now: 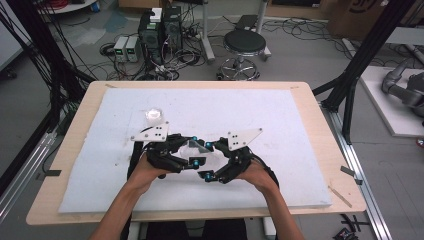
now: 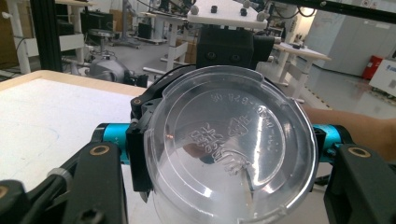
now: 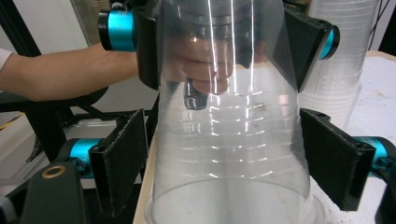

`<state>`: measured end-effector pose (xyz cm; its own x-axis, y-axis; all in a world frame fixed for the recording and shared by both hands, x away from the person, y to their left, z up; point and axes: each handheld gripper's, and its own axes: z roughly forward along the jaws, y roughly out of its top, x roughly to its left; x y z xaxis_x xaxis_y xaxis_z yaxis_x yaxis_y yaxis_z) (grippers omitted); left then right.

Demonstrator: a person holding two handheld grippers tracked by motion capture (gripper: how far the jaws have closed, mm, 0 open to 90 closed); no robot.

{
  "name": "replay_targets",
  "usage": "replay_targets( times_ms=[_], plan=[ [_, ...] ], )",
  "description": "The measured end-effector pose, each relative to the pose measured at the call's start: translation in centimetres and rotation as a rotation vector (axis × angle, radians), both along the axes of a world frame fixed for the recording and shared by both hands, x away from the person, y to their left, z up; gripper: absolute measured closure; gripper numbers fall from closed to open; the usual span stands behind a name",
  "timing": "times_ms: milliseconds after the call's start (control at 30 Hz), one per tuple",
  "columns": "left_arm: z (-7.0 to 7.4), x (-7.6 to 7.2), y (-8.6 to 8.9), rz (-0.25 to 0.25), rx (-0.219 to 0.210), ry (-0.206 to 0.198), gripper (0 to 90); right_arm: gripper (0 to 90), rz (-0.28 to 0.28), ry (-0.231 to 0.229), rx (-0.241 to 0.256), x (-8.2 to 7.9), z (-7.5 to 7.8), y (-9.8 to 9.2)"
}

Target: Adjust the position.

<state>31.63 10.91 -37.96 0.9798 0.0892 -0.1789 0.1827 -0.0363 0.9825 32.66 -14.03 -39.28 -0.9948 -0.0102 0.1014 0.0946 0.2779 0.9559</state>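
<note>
Gripping one clear cup (image 1: 196,148) mid-worktop, both grippers, left (image 1: 187,151) and right (image 1: 211,159), clamp it; right gripper view adds one cup stack (image 3: 337,60) near the far edge.

Light wooden rectangular table (image 1: 310,107) covered by a white foam mat (image 1: 280,150); a stack of clear plastic cups (image 1: 154,116) stands on the mat.

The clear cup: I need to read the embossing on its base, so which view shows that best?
The left gripper view: the clear cup faces it base-on, with raised lettering visible. The right gripper view shows its ribbed side wall; the high view, a faint glint between the grippers.
</note>
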Motion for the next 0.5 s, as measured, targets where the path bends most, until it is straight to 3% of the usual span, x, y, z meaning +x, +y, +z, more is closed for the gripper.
replay_targets(
  times_ms=[133, 500],
  plan=[
    [-0.03, 0.04, 0.01, -0.005, 0.006, 0.0, 40.1, 28.7, -0.002, -0.006, -0.007, -0.01, -0.09, 0.06],
    [-0.11, 0.02, 0.1, 0.001, 0.012, 0.001, 40.2, 34.6, -0.003, -0.033, -0.009, 0.0, -0.13, 0.09]
  ],
)
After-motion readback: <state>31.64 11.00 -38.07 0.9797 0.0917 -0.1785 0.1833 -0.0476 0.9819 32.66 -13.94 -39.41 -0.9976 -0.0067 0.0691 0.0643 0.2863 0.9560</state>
